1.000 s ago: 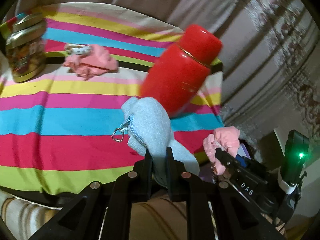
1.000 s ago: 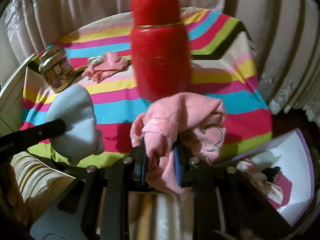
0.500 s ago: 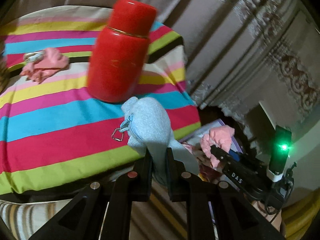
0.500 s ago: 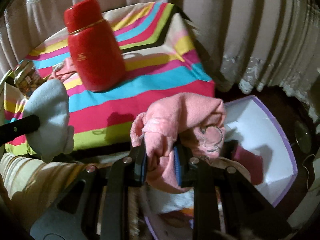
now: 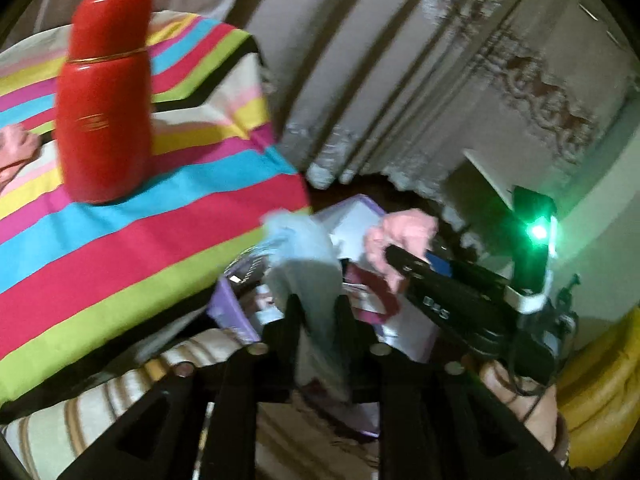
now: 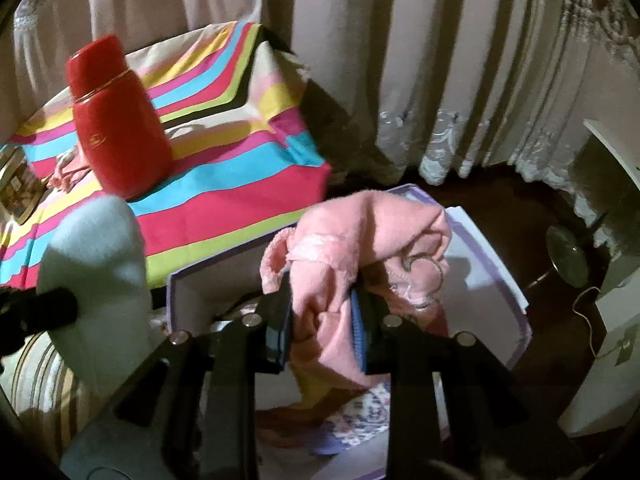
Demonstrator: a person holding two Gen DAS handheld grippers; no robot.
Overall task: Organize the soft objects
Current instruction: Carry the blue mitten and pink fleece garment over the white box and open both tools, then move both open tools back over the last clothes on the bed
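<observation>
My left gripper [image 5: 316,312] is shut on a light blue soft pouch [image 5: 304,256], held over the near corner of a white box with purple rim [image 5: 230,306] on the floor. The pouch also shows in the right wrist view [image 6: 96,264]. My right gripper [image 6: 322,316] is shut on a pink cloth [image 6: 360,236] and hangs above the same box [image 6: 492,268]; it shows in the left wrist view [image 5: 390,254] with the pink cloth [image 5: 400,232]. Another pink cloth [image 5: 14,148] lies on the striped table, at the left edge.
A red flask [image 5: 104,100] stands on the striped tablecloth [image 5: 140,248], also in the right wrist view [image 6: 116,120]. A gold-lidded jar [image 6: 18,188] sits at the table's left. Curtains [image 6: 400,60] hang behind. The box holds several fabric items. A striped cushion [image 5: 80,416] lies below the table edge.
Both grippers have swung right, off the table, and now hang over the box on the floor, each still holding its soft item. The flask has slid left in both views.
</observation>
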